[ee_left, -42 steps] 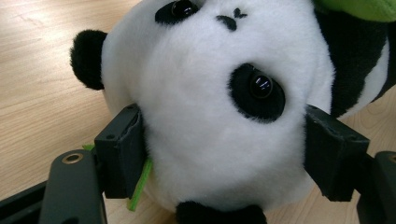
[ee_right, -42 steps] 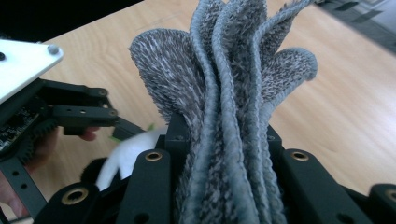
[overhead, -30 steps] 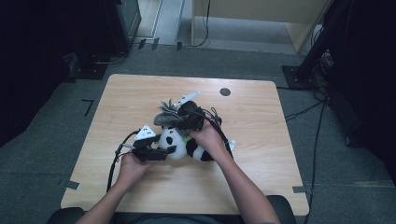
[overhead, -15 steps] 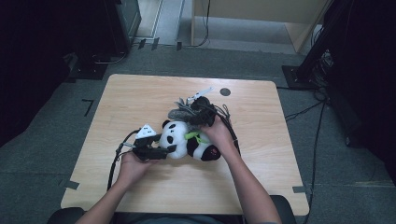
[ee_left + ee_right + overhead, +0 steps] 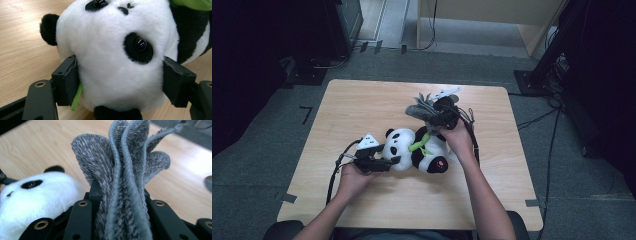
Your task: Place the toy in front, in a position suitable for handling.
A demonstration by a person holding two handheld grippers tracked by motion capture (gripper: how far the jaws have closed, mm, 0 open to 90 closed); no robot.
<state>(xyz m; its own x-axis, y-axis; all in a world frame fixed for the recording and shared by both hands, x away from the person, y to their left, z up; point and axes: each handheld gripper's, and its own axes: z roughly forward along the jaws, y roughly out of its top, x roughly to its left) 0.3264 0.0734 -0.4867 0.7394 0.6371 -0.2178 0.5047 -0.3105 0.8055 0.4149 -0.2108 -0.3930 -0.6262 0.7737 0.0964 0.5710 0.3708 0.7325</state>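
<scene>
Beyond panda (image 5: 414, 149), cloth (image 5: 422, 107) farther away

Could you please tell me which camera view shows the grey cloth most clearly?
The right gripper view: the grey cloth stands bunched between that gripper's jaws, its weave and stitched edges plain. The high view shows it as a small grey bundle at the right gripper, above the panda toy.
</scene>
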